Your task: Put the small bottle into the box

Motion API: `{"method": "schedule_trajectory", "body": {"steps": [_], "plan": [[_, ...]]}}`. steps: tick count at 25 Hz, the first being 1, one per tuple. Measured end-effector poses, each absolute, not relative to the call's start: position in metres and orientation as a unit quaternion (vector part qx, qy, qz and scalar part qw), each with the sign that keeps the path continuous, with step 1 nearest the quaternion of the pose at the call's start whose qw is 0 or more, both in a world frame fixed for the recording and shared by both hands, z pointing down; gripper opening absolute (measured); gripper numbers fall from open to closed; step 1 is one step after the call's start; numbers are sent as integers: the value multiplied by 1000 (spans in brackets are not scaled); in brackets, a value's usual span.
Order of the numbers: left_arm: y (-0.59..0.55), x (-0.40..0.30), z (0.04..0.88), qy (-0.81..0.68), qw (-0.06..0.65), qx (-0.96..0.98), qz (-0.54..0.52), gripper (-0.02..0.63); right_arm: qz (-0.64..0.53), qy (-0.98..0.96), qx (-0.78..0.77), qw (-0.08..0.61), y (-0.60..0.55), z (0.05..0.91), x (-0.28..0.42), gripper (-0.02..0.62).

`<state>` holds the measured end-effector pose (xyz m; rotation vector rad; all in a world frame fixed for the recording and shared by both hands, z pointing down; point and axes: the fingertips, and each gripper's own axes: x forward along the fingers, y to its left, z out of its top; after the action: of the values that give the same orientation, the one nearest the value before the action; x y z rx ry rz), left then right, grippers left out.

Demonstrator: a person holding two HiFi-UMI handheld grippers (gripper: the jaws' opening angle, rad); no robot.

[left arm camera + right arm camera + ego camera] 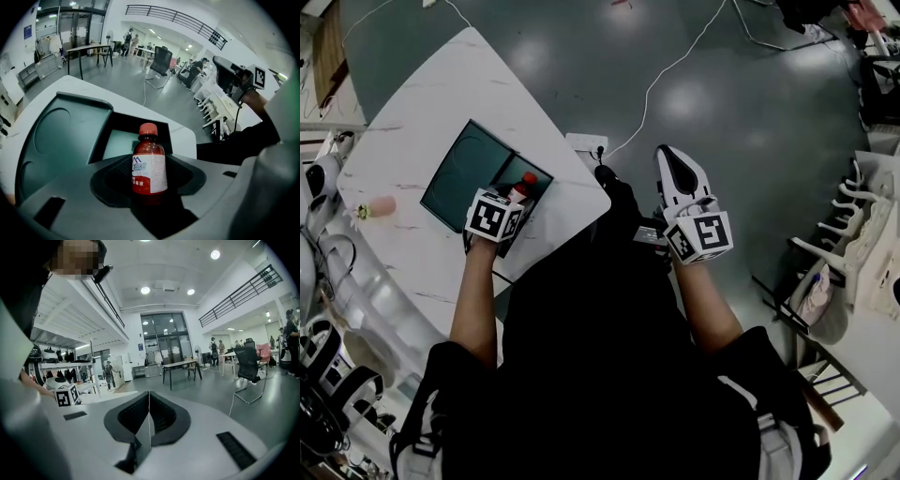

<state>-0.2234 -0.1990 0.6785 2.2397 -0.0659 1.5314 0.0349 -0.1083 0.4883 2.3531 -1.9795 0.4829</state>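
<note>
A small brown bottle (149, 166) with a red cap and a white and red label stands upright between the jaws of my left gripper (150, 183), which is shut on it. In the head view the bottle (522, 187) hangs over the dark green open box (459, 169) on the white table, near the box's right part; my left gripper (508, 211) is just below it. The box (70, 136) shows a lid with round hollows and a dark square compartment. My right gripper (675, 173) is off the table over the floor, jaws together and empty, also (149, 416).
The white table (422, 103) has its corner near a power strip (586, 143) with a cable running over the grey floor. A pink object (381, 206) lies at the table's left edge. White racks and chairs (862, 225) stand to the right.
</note>
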Motion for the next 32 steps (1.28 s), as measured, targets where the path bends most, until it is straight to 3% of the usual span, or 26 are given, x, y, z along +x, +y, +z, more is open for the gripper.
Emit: {"method": "schedule_trajectory", "body": {"steps": [16, 32], "plan": [[-193, -239, 712, -53, 231, 775, 585, 235, 156, -663, 732, 24, -131, 493, 20, 34], [-194, -242, 717, -45, 205, 776, 594, 239, 153, -662, 734, 16, -131, 490, 14, 34]]}}
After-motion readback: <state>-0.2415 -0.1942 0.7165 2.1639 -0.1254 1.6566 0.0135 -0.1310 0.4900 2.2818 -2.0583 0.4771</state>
